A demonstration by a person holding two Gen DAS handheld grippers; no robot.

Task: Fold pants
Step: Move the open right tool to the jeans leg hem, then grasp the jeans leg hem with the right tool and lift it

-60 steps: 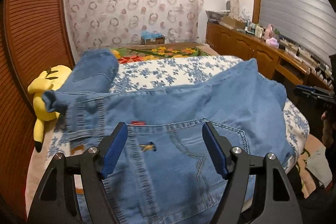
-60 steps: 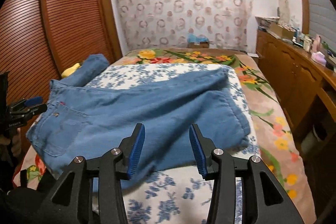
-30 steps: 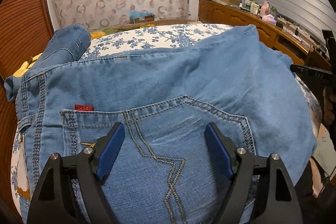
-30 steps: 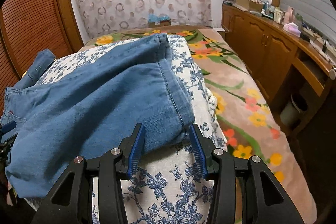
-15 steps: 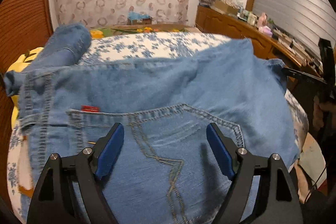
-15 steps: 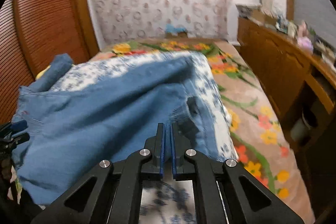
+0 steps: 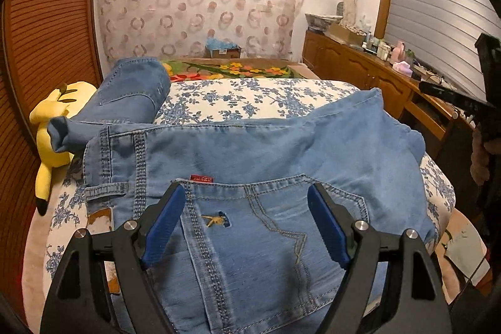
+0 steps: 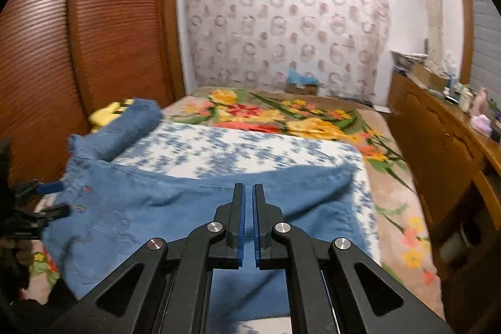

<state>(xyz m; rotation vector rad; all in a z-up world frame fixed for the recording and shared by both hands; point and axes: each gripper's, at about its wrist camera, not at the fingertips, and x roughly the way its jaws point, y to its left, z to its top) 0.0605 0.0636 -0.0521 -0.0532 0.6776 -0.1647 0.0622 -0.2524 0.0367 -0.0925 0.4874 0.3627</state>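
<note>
My left gripper (image 7: 245,221) hangs wide open over the jeans (image 7: 250,152), seat pocket between its fingers. The jeans lie crosswise on the floral quilt (image 7: 250,96), waistband at nine o'clock, legs toward three. My right gripper (image 8: 248,221), open a second ago, is clenched; whether it pinches denim, I cannot tell.
</note>
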